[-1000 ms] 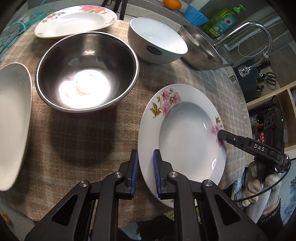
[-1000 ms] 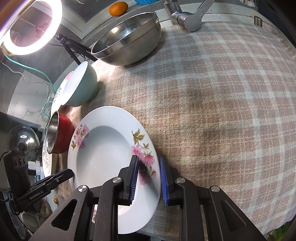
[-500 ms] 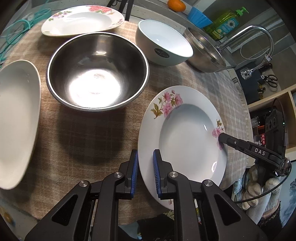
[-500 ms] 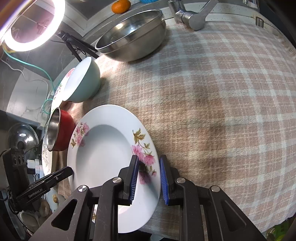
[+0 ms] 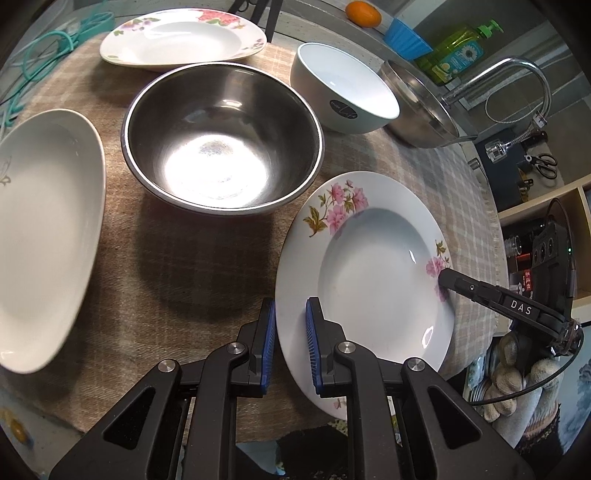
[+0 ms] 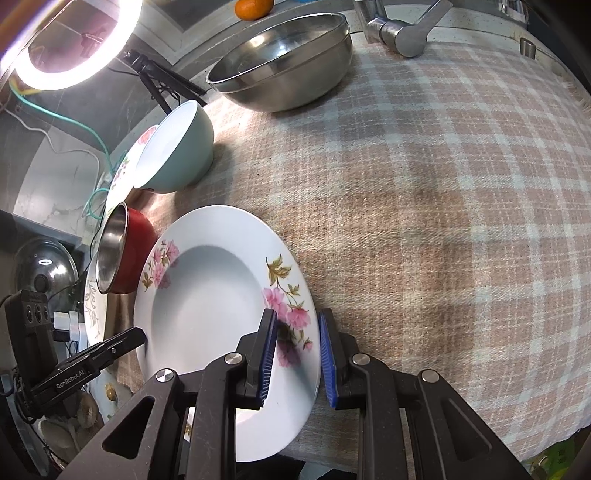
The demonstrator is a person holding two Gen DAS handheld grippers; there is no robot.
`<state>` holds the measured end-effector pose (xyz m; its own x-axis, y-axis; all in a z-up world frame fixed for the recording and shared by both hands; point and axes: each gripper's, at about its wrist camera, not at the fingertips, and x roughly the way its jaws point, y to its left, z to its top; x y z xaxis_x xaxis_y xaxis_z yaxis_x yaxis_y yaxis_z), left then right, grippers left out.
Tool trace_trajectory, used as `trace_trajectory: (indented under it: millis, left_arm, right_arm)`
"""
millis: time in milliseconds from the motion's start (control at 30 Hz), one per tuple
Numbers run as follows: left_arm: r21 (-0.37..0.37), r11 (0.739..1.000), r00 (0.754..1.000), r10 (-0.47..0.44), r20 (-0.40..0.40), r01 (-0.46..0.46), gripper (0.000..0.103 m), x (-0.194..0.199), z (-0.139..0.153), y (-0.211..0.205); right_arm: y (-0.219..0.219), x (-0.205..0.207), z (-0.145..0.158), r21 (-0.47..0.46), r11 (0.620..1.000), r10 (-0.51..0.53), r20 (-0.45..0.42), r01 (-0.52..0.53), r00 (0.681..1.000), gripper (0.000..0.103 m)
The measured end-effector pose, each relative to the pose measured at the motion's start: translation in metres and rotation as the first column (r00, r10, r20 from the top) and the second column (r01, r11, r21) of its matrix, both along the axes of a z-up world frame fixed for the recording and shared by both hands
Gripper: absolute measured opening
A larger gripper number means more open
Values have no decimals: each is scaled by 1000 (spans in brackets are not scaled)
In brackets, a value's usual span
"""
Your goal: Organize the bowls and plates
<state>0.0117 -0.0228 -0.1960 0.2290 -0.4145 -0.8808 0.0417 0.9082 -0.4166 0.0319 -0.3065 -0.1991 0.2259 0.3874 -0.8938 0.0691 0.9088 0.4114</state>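
Two grippers pinching one floral soup plate (image 5: 373, 266) at opposite rims, above a checked tablecloth (image 6: 424, 184). Left gripper (image 5: 290, 343) clamped on the plate's near-left rim, blue pads either side of the edge; right gripper (image 6: 297, 354) clamped on the opposite rim, over a pink blossom print. Right gripper's black tip seen from the left wrist view reaching onto the plate's far rim, just beside the pink flowers. Plate at the cloth's near edge, partly overhanging it; whether resting on the cloth or lifted clear, cannot tell.

Just beyond the plate, a large steel mixing bowl (image 5: 221, 136), red-sided in the right wrist view. Behind it, a pale green ceramic bowl (image 5: 343, 92) with a white inside, and a second floral plate (image 5: 177, 37) farther back. Plain white plate (image 5: 44, 236) at the far left. Another steel bowl (image 6: 284, 62) near the chrome faucet (image 5: 517, 74), with a green dish soap bottle (image 5: 458, 51) and an orange (image 5: 364, 14) on the counter behind. Lit ring light (image 6: 70, 44) at upper left in the right wrist view.
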Motion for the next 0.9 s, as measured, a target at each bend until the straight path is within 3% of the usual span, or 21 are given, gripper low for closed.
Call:
trace_trajectory:
  millis: [433,900]
  left_arm:
    - [32,999,1000,-10,19,10,14,-1,2,2]
    - [42,999,999,-23,42,21,15,-16,17,14]
  right_arm:
    - [-1,-2,-1,-1,1000,-4,1,4,1000,21]
    - [-12,-11,32,-66,996,-59,76,64,995,29]
